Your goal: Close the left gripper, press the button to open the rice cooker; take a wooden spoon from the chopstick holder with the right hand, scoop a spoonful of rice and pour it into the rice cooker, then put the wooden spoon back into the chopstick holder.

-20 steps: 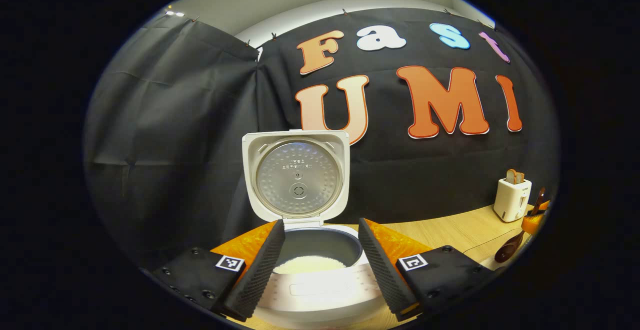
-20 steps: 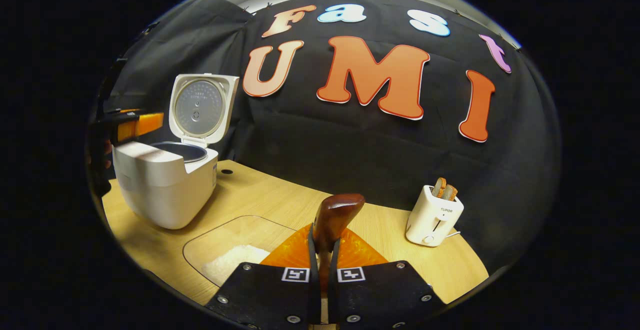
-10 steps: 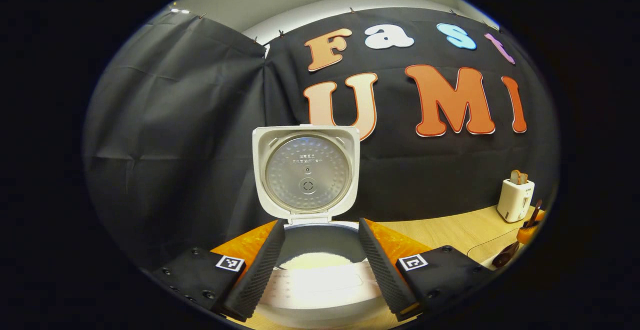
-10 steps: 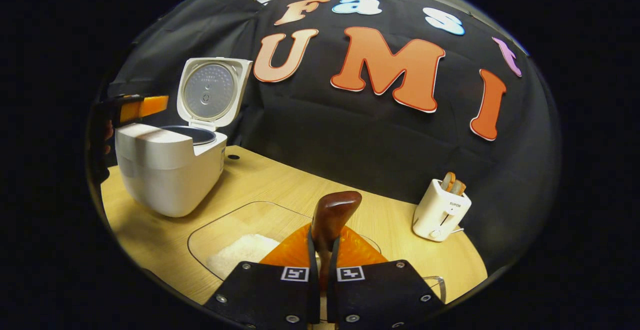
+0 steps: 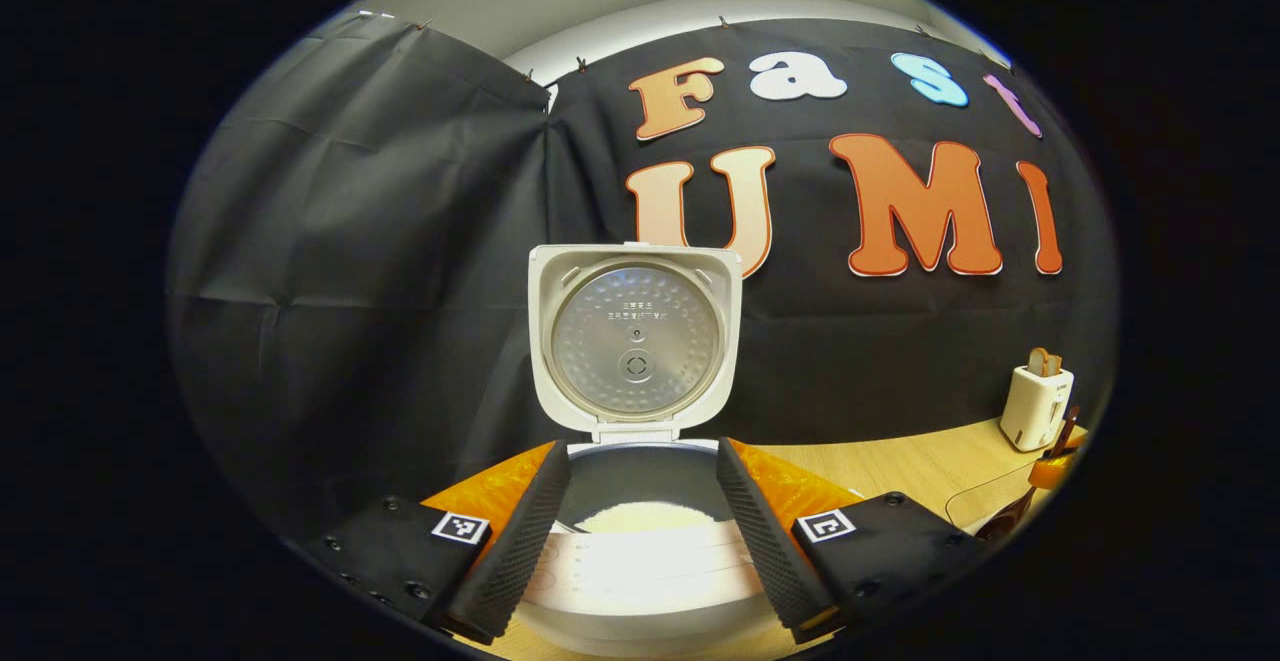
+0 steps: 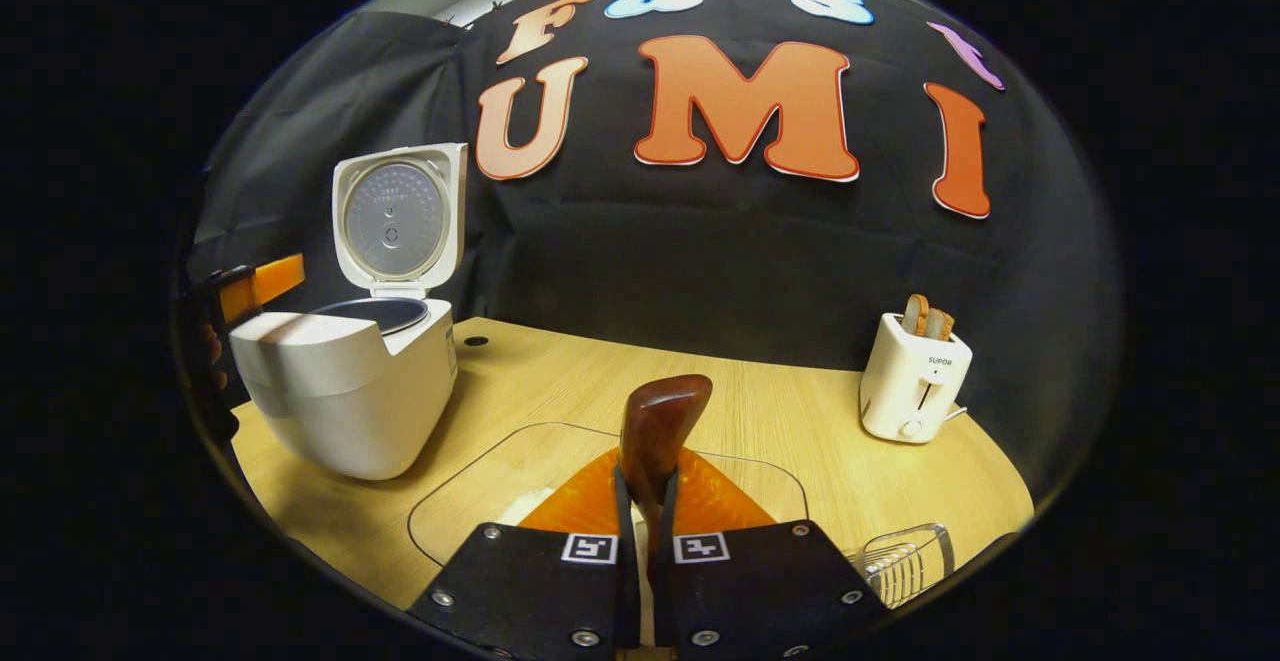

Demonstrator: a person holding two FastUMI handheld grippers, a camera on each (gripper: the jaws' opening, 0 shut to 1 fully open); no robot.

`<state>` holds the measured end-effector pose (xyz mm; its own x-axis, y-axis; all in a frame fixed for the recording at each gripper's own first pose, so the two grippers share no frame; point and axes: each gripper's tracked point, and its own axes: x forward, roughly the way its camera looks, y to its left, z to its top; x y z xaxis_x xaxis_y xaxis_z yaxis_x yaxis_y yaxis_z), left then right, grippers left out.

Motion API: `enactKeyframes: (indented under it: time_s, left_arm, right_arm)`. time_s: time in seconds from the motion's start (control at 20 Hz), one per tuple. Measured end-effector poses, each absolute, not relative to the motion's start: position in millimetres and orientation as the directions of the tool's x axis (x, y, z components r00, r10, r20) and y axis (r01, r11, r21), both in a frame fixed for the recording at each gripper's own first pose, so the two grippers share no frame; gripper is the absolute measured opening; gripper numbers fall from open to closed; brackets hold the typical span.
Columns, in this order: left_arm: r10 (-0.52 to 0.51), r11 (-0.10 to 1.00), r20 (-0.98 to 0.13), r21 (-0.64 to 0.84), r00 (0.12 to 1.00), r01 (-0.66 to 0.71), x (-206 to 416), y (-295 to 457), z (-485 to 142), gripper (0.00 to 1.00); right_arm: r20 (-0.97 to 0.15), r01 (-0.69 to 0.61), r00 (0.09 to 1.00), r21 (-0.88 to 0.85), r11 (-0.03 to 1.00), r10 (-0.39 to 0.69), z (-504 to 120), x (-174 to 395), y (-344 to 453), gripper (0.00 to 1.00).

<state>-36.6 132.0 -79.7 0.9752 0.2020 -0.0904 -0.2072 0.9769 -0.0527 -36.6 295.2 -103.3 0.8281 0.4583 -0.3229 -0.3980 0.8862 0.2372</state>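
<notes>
Nearest in the right gripper view: right gripper (image 6: 645, 516) clamped on the wooden spoon (image 6: 660, 431), both fingers pressed against the handle, jaws almost together. Spoon's long axis along the fingers, handle down between them, dark bowl at the far end and raised, tipped slightly to the right. Held above a clear glass tray (image 6: 480, 471) on the wooden table (image 6: 620, 381), with a little white rice (image 6: 520, 513) showing just left of the fingers. A wire chopstick holder (image 6: 905, 561) at the near right edge of the table, apart from the spoon. Farther left, the white rice cooker (image 6: 350, 391), lid (image 6: 397, 216) open and standing upright at the back, inner pot exposed. Left gripper (image 6: 245, 286) just beyond the cooker's left side, with part of a hand at the edge. Far right, a small white toaster (image 6: 915, 391) with bread slices in its slots, against the black cloth wall. In the left gripper view: left gripper (image 5: 640, 521) open, fingers spread wide with nothing between them, poised over the cooker's front (image 5: 640, 581), whether touching it hard to tell. White rice in the pot (image 5: 640, 516) beyond the fingers, upright lid (image 5: 635, 341) behind. At the far right, the toaster (image 5: 1035, 406) and the spoon (image 5: 1010, 526), small and partly cut off.
</notes>
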Motion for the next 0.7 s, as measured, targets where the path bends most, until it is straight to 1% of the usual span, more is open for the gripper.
enactKeyframes:
  time_s: [0.05, 0.1, 0.2, 0.35, 0.4, 0.5, 0.7]
  left_arm:
    - [0.202, 0.977, -0.092, -0.054, 0.975, -0.208, -36.6, 132.9, -80.8, 0.96]
    - [0.205, 0.976, -0.094, -0.056, 0.974, -0.211, -37.4, 134.1, -82.7, 0.94]
    - [0.213, 0.974, -0.093, -0.055, 0.973, -0.219, -40.0, 138.6, -83.1, 0.96]
    - [0.227, 0.971, -0.089, -0.057, 0.970, -0.232, -41.4, 144.8, -82.5, 0.94]
    - [0.228, 0.971, -0.086, -0.059, 0.970, -0.234, -42.1, 145.7, -82.3, 0.96]
    - [0.229, 0.970, -0.085, -0.059, 0.970, -0.234, -43.0, 146.2, -81.5, 0.96]
    - [0.231, 0.970, -0.082, -0.059, 0.969, -0.236, -43.7, 147.8, -80.5, 0.96]
  right_arm:
    - [-0.327, -0.401, 0.814, 0.281, 0.872, 0.480, -103.0, -38.5, 301.4, 0.06]
    - [-0.330, -0.404, 0.798, 0.328, 0.854, 0.505, -102.1, -40.4, 307.5, 0.06]
    - [-0.340, -0.378, 0.797, 0.364, 0.851, 0.499, -101.6, -36.7, 306.0, 0.06]
    - [-0.351, -0.298, 0.804, 0.459, 0.837, 0.479, -105.0, -29.8, 302.1, 0.06]
    - [-0.359, -0.270, 0.797, 0.507, 0.818, 0.485, -107.4, -27.8, 302.3, 0.06]
    - [-0.371, -0.212, 0.784, 0.594, 0.776, 0.497, -110.1, -26.3, 303.5, 0.06]
    - [-0.388, -0.123, 0.777, 0.679, 0.724, 0.496, -117.4, -19.4, 294.5, 0.06]
